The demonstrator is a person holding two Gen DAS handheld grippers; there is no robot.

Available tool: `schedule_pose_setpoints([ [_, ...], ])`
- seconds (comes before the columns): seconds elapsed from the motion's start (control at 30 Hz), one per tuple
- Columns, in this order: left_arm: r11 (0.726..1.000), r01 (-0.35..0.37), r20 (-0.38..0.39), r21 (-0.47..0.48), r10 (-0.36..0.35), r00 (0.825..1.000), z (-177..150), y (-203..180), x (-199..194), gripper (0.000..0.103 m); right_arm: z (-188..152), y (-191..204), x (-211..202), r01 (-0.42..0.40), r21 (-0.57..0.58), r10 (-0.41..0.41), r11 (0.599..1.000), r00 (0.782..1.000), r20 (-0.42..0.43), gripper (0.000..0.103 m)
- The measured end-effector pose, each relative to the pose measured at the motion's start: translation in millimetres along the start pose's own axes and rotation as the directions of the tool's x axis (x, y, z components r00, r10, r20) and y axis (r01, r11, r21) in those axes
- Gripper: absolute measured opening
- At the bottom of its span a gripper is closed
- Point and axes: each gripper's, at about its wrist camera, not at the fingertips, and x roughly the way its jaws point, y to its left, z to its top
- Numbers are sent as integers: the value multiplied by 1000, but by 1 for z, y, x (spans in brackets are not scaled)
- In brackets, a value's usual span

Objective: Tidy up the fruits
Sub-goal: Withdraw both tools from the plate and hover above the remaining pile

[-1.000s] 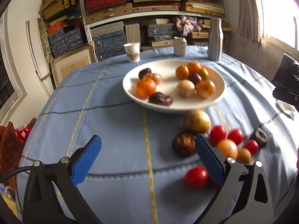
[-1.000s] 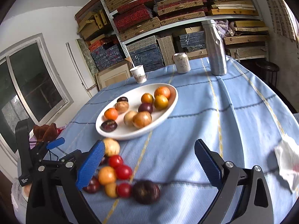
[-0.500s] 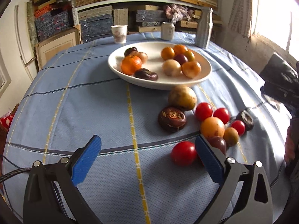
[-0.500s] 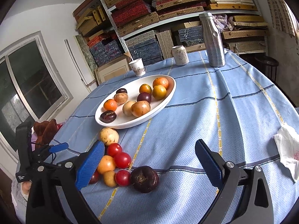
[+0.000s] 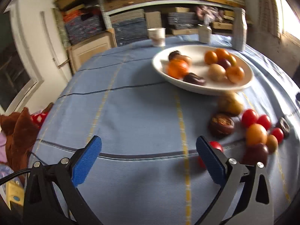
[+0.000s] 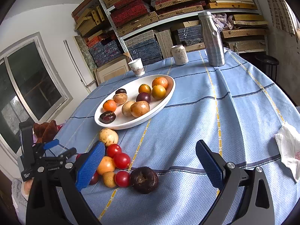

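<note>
A white oval plate (image 6: 165, 101) (image 5: 210, 90) on the blue tablecloth holds several fruits: oranges, tan fruits and dark ones. A loose pile lies in front of it: a tan fruit (image 6: 108, 136), red tomatoes (image 6: 121, 160), an orange fruit (image 6: 106, 166) and a dark purple fruit (image 6: 144, 180). The pile shows at the right of the left wrist view (image 5: 256, 134). My right gripper (image 6: 150, 161) is open and empty above the cloth, its left pad beside the pile. My left gripper (image 5: 148, 157) is open and empty, left of the pile; it also shows in the right wrist view (image 6: 48, 150).
A paper cup (image 6: 137, 68), a can (image 6: 179, 54) and a metal bottle (image 6: 212, 39) stand at the table's far edge. A crumpled white tissue (image 6: 288, 150) lies at the right. Shelves of boxes stand behind. A brown plush toy (image 5: 18, 131) sits off the table's left.
The left gripper has swung left, so the plate and the pile sit further right in its view. The right gripper has moved closer to the pile. Both stay open.
</note>
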Motion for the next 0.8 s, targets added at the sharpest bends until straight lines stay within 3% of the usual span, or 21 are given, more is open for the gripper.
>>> schedule_pose_setpoints([
  [0.27, 1000, 2, 48, 30, -4, 999, 2, -4, -8, 99, 0, 0, 0, 1, 0, -1, 1000, 1000, 0, 98],
  [0.8, 997, 50, 10, 59, -51, 999, 0, -11, 0, 99, -5, 10, 2, -23, -37, 22, 999, 999, -37, 98],
])
